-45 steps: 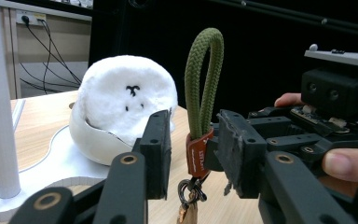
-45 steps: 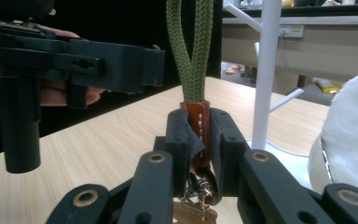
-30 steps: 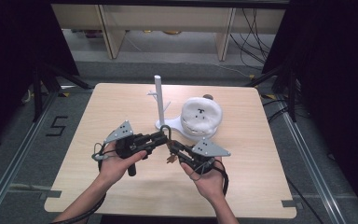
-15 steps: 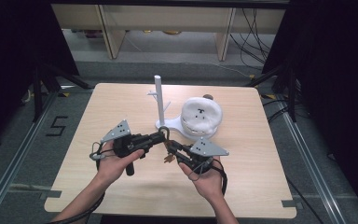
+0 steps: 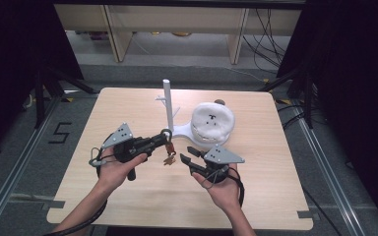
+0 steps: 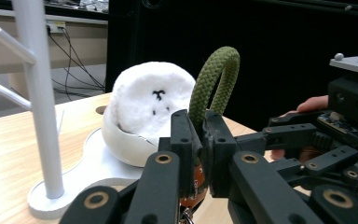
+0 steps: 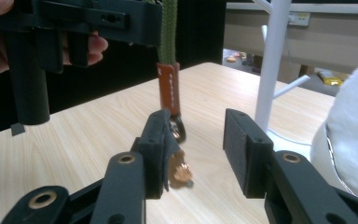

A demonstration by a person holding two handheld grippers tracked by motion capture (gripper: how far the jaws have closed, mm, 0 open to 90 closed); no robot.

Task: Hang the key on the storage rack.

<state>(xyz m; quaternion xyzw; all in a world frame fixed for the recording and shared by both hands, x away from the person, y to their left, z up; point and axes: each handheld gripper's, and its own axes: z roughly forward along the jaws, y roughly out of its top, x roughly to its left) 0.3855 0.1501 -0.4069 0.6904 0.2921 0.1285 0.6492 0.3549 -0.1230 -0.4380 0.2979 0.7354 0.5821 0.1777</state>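
The left gripper [image 5: 161,140] is squeezing a green rope loop [image 6: 213,79] tight between its jaws, left of the white stand [image 5: 168,105] and a little nearer the person. Those jaws are hiding the lower part of the loop in the left gripper view. A brown strap [image 7: 168,88] and a key [image 7: 181,171] are hanging down from the loop, and the key is hard to make out. The right gripper [image 5: 186,153] is waiting just right of the key, its jaws having just been opening, with the key between them but not pinched. A fluffy white toy [image 5: 212,120] is sitting in a bowl [image 6: 121,142] right beside the stand, on the table [image 5: 275,162].
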